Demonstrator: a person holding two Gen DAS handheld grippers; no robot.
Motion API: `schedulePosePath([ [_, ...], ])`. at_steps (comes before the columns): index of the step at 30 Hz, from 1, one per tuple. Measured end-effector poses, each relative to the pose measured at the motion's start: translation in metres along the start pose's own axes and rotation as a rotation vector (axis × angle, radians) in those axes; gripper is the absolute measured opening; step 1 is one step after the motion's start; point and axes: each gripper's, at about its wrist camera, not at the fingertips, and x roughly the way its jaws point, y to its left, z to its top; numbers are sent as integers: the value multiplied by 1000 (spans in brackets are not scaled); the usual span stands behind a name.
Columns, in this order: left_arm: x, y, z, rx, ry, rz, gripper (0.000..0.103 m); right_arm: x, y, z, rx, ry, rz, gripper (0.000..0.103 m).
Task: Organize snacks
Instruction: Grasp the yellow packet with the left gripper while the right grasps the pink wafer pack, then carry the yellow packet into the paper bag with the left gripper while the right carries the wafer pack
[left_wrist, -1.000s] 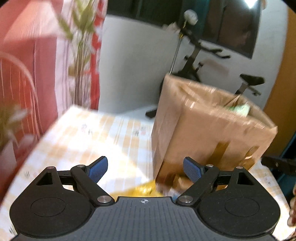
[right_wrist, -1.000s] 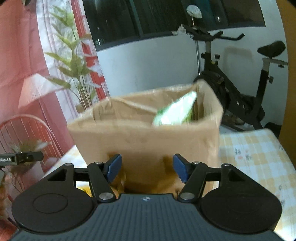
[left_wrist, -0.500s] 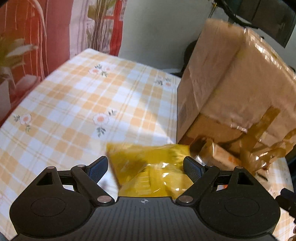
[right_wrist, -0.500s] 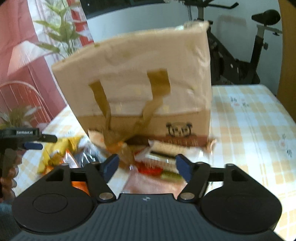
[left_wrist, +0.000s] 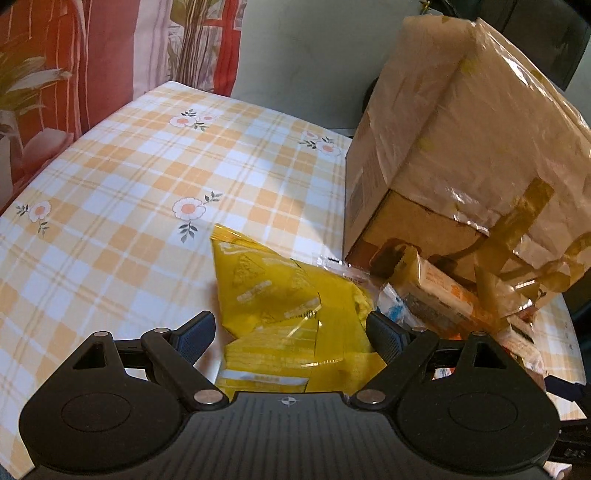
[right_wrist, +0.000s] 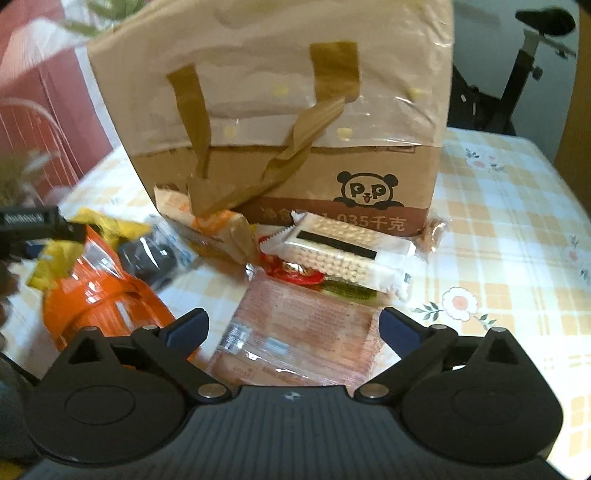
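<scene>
A tall cardboard box (right_wrist: 280, 122) (left_wrist: 461, 140) wrapped in tape stands on the checked tablecloth, with snack packets heaped at its foot. My left gripper (left_wrist: 291, 330) is open just above a yellow packet (left_wrist: 284, 295), whose lower part lies between the jaws; the pads stand clear of it. My right gripper (right_wrist: 293, 326) hangs over a flat pink packet (right_wrist: 306, 325), its jaws opening wide and not touching it. Beyond lie a white cracker packet (right_wrist: 340, 251), an orange packet (right_wrist: 99, 291), a dark packet (right_wrist: 151, 258) and a red wrapper (right_wrist: 291, 273).
The tablecloth (left_wrist: 129, 184) stretches left of the box and also to its right (right_wrist: 509, 236). Red curtains (left_wrist: 55, 62) and plants stand behind the table. An exercise bike (right_wrist: 517, 74) is behind the box. The left gripper's body (right_wrist: 33, 221) shows at the right wrist view's left edge.
Both grippers have dropped and tilted down from the box's open top to the packets at its foot. The right gripper's jaws have spread wider. The left jaws keep their width.
</scene>
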Motion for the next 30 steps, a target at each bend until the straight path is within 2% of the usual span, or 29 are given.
schedulePosePath([
  [3, -1, -2, -5, 10, -9, 3, 90, 6, 2, -2, -19, 30, -45, 103],
  [10, -1, -2, -7, 11, -17, 4, 90, 8, -7, -6, 46, 43, -17, 103],
  [14, -1, -2, -9, 11, -22, 1, 89, 7, -11, -9, 79, 46, 21, 97],
  [17, -4, -2, -10, 25, -36, -4, 82, 5, -9, -10, 77, 35, 35, 92],
  [22, -17, -1, -9, 31, -87, 1, 76, 2, -9, -11, 80, 25, 47, 88],
  [30, -57, 7, 7, -2, -220, -13, 76, -11, -17, -9, 115, -34, 73, 85],
])
